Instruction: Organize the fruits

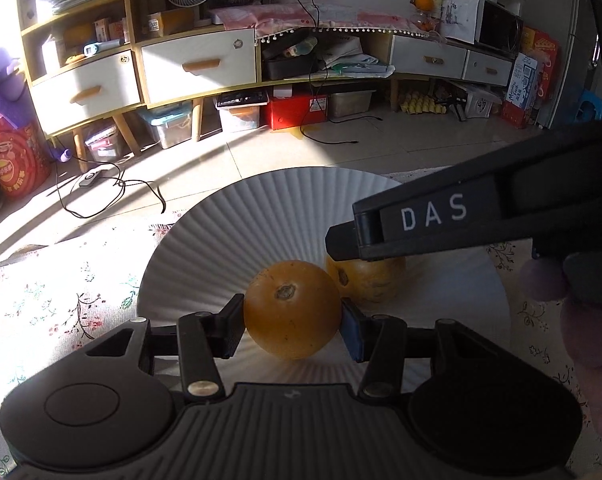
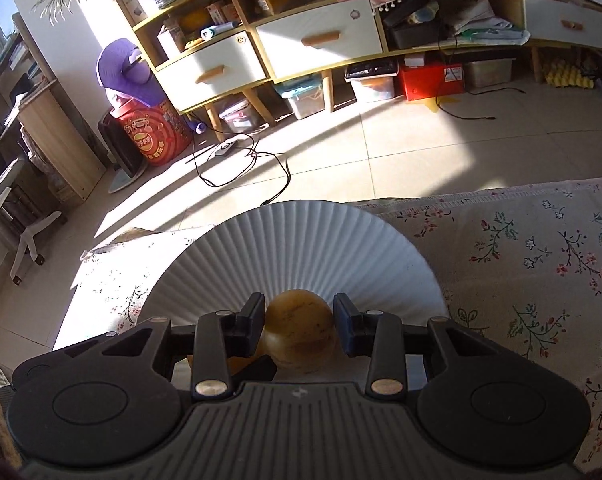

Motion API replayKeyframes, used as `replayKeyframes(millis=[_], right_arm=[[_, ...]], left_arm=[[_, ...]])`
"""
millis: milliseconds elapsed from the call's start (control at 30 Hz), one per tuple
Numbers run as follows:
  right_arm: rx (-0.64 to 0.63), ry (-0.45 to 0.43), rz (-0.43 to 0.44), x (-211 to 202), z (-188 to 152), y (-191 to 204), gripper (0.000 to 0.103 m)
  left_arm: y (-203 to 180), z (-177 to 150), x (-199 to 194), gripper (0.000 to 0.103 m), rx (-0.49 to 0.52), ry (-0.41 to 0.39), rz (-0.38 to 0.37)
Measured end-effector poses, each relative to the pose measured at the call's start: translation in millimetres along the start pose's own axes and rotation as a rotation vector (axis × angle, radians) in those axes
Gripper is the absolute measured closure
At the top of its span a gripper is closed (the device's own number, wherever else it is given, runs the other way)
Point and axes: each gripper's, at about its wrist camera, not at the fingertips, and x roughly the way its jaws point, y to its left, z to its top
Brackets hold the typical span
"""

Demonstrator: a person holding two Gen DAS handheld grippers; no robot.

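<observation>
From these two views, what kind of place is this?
Most likely a lived-in home, perhaps a living room: a wooden cabinet with white drawers and cluttered shelves, storage boxes under it on the tiled floor, and a floral cloth under the ribbed white plate of fruit.

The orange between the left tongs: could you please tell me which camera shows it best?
The left wrist view: the orange sits unobstructed between the left tongs, stem scar facing the camera. The right wrist view shows only an orange sliver behind its own fingers.
</observation>
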Motion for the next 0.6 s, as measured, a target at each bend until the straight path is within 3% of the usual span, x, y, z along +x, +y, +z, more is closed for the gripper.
replayKeyframes(millis=[233,500,600], right_arm=[[-0.014,0.013,-0.03,-0.7,2.1,2.8,0.067],[-0.04,-0.004,-0.042,-14.7,4.2,7.3,0.038],[-0.052,-0.01,-0.044,-23.1,3.2,8.9,0.032]], left_arm=[[3.2,4.9,2.3,0.059,-0.002,0.001,-0.003],[4.0,10.5,-15.4,0.026,-0.019,-0.022,-0.005],[4.9,12.4,-24.2,0.022,-0.029,-0.019,-0.01]])
